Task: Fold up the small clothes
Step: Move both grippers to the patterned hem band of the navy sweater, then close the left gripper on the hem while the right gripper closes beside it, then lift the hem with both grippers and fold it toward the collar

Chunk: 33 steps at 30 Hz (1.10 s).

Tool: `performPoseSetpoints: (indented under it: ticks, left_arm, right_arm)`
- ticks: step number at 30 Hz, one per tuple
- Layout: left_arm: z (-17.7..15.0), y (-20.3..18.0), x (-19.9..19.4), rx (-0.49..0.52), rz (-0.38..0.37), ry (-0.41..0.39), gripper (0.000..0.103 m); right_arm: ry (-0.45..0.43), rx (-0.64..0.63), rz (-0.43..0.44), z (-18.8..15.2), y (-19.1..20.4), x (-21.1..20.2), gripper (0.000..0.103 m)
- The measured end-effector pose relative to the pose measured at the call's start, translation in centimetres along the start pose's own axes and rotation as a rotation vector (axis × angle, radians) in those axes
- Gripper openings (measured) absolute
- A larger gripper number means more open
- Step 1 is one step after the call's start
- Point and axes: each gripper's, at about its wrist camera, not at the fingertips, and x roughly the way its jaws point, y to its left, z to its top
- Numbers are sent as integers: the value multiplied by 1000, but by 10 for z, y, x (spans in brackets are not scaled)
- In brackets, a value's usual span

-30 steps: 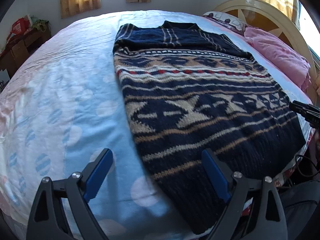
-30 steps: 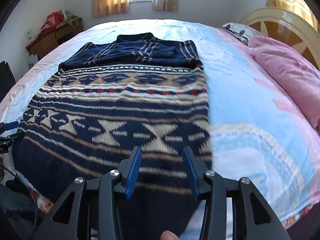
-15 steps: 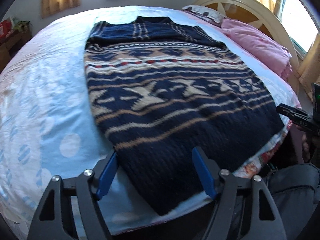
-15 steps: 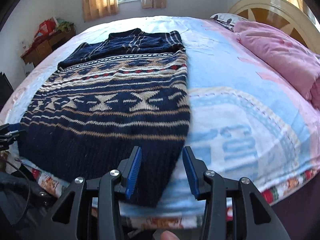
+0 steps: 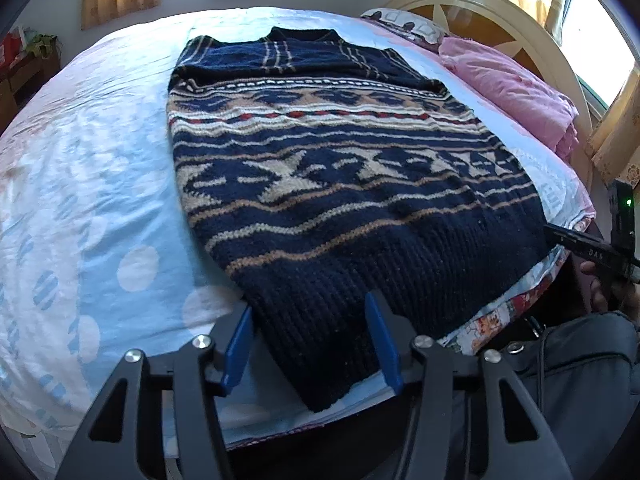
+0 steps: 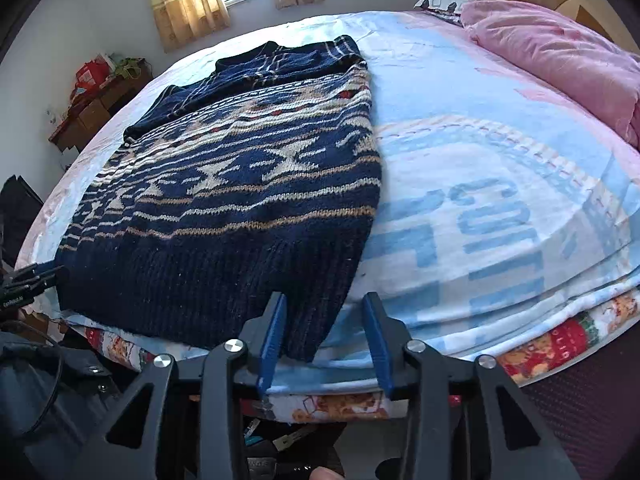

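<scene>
Left gripper (image 5: pixel 310 344) spread wide, blue pads (image 5: pixel 239 350) apart, nothing clamped, straddling the near left corner of the sweater's ribbed hem at the foot edge of the bed; whether the pads touch the knit cannot be told

Right gripper (image 6: pixel 325 348) likewise parted, blue pads (image 6: pixel 272 344) well apart, nothing held, bracketing the near right corner of the same hem where it reaches the mattress edge; also glimpsed as a dark shape at the right rim of the left wrist view (image 5: pixel 592 254)

Sweater (image 5: pixel 340 184) laid flat, navy knit with tan and cream bands, a thin red dotted stripe across the chest, dark ribbing along the hem, neckline pointing toward the far wall, sleeves apparently tucked across the upper part; seen again from the right wrist (image 6: pixel 240 184)

Beneath it, a pale blue bedsheet (image 5: pixel 100 184) with white dots on one side and large blue lettering (image 6: pixel 500 232) on the other

Beside the sweater toward the headboard (image 5: pixel 500 12), a pink blanket (image 5: pixel 516 84) bunched up, well apart from the knit

Beyond the bed, yellow curtains (image 6: pixel 188 4) framing a bright window, and a cluttered wooden cabinet (image 6: pixel 96 104) against the wall
</scene>
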Motion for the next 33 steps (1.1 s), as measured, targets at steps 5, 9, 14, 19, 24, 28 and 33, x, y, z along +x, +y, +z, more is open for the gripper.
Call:
performPoseSetpoints:
  ticks: [5,9,14,19,24,28,33]
  left_arm:
    - [-1,-6,2,22,-13,-21,67]
    - [0,0,-5,27,-38,-39,18]
    - [3,2,-27,19,-93,-139,14]
    - [7,6,-52,2,-135,-264,13]
    - [11,18,-53,-57,-186,-280,13]
    - [21,19,-64,-45,-187,-313,12]
    - [42,23,-73,-36,-190,-363,12]
  right_arm:
    - [-15,-6,15,1,5,5,28]
    - [-25,-1,66,1,5,4,9]
    - [-126,21,126,5,-1,-19,7]
    - [-202,66,183,8,-9,-31,7]
    - [-275,98,261,12,-12,-48,6]
    - [-339,90,278,24,-7,-60,6]
    - [-366,97,304,52,-2,-65,6]
